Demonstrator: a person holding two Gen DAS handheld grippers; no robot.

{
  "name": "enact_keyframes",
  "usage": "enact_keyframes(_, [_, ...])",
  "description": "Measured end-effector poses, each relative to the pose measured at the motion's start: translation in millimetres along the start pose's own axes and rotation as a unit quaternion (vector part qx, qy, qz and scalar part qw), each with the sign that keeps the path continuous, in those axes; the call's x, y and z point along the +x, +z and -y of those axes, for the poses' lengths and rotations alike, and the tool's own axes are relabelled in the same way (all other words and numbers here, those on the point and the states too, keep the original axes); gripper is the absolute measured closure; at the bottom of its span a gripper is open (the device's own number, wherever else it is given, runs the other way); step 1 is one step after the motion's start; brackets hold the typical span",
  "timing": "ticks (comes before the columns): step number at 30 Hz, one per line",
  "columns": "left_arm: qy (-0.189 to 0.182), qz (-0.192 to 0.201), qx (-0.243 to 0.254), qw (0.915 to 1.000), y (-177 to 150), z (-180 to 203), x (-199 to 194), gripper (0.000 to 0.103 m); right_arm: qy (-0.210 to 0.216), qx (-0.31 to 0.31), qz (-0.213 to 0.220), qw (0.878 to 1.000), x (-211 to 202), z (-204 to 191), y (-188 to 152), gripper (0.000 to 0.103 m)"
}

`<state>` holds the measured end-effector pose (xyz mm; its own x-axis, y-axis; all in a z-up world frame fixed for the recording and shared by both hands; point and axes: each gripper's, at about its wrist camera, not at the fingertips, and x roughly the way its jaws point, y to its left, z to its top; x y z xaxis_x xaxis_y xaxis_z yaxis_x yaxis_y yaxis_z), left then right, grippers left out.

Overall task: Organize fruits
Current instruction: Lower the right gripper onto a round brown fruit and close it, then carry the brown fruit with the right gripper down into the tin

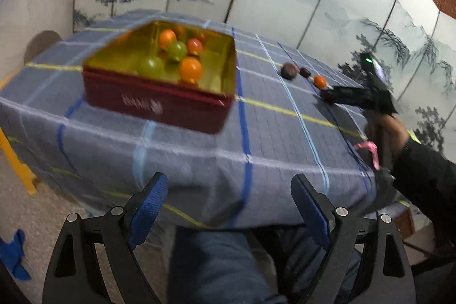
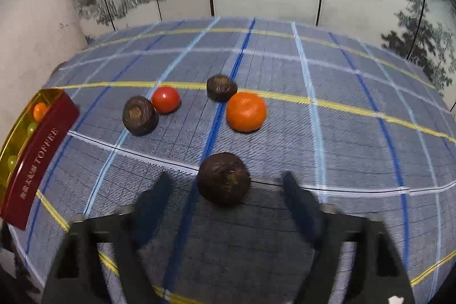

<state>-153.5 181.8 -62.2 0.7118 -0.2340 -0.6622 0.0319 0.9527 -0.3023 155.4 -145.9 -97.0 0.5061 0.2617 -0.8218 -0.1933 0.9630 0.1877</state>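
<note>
left wrist view: the left gripper (image 1: 229, 207), jaws wide and empty, hangs off the checked blue tablecloth (image 1: 256, 133); the red toffee tin (image 1: 156, 101) holds sorted fruits. right wrist view: the right gripper (image 2: 228, 190), spread and empty, frames a dark brown round fruit (image 2: 223, 178), likely the next pick; an orange tangerine (image 2: 246, 111) lies beyond.

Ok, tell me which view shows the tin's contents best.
Left wrist view: it looks down into the open red tin, showing orange and green fruits. The right wrist view catches only the tin's side and a sliver inside.
</note>
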Motion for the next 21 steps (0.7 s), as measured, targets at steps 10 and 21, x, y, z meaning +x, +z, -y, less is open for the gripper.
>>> enact_keyframes(10, [-0.006,0.006,0.02,0.9998,-8,10,-4,0.015,-0.036,0.01,0.015,0.999,-27,15,-18,0.07])
enact_keyframes(21, [0.013,0.003,0.019,0.9997,-23,5,-7,0.015,-0.079,-0.01,0.053,0.995,-82,-1,-8,0.07])
